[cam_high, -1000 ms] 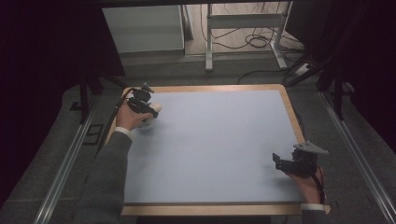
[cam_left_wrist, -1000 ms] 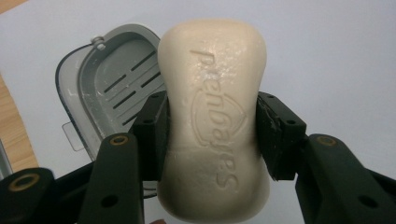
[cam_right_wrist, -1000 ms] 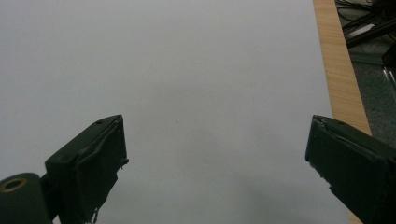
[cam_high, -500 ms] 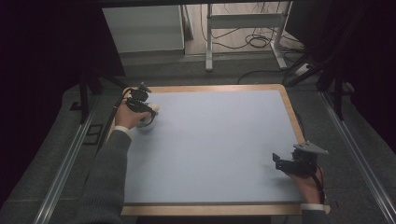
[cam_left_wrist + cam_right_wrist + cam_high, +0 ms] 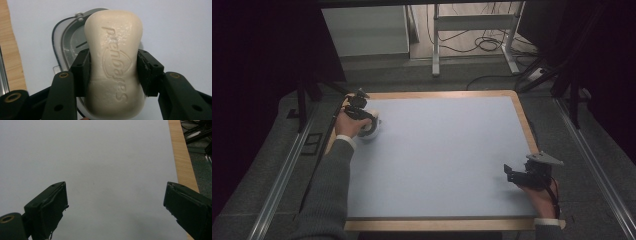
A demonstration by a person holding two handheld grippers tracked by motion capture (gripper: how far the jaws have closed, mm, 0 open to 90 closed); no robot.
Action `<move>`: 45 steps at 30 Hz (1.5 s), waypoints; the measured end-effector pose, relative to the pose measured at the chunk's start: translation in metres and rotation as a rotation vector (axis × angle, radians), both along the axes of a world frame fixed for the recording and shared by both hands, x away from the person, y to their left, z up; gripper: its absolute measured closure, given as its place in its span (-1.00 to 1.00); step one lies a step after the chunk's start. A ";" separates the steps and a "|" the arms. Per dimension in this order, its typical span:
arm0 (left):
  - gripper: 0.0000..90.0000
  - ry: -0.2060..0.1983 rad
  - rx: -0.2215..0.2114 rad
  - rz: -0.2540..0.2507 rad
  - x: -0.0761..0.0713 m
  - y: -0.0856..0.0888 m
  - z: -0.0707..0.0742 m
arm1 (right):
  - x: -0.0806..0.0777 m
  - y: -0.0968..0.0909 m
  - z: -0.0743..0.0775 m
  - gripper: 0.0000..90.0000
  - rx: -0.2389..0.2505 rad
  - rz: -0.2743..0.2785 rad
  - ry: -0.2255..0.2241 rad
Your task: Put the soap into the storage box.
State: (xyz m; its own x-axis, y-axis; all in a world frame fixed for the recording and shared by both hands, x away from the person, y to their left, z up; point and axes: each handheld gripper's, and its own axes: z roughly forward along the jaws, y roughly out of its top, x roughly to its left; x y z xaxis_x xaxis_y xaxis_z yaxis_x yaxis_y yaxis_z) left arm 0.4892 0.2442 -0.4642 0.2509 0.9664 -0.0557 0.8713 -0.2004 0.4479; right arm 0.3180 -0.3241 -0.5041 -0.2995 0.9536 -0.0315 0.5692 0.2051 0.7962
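While the person's left arm is reaching forward to the table's far left corner, the left gripper is clamping one cream soap bar between its two jaws. Embossed lettering on the bar is facing the camera upside down, reading roughly "Safeguard", though not every letter is clear. Just beyond and beneath the bar, one grey soap dish is lying on the blue surface. Near the right edge, the right gripper is hovering low with jaws spread wide, grasping nothing.
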 end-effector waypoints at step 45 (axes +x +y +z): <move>-0.47 -0.196 -0.096 -0.306 -0.083 -0.041 0.009 | 0.000 0.002 0.000 -0.89 -0.020 0.002 -0.007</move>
State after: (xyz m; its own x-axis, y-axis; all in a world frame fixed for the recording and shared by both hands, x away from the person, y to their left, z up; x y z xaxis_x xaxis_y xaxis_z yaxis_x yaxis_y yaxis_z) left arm 0.4065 0.2031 -0.4556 0.5426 0.8375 -0.0646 0.6730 -0.3874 0.6301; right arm 0.3179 -0.3226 -0.5040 -0.3013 0.9521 -0.0530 0.5629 0.2225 0.7960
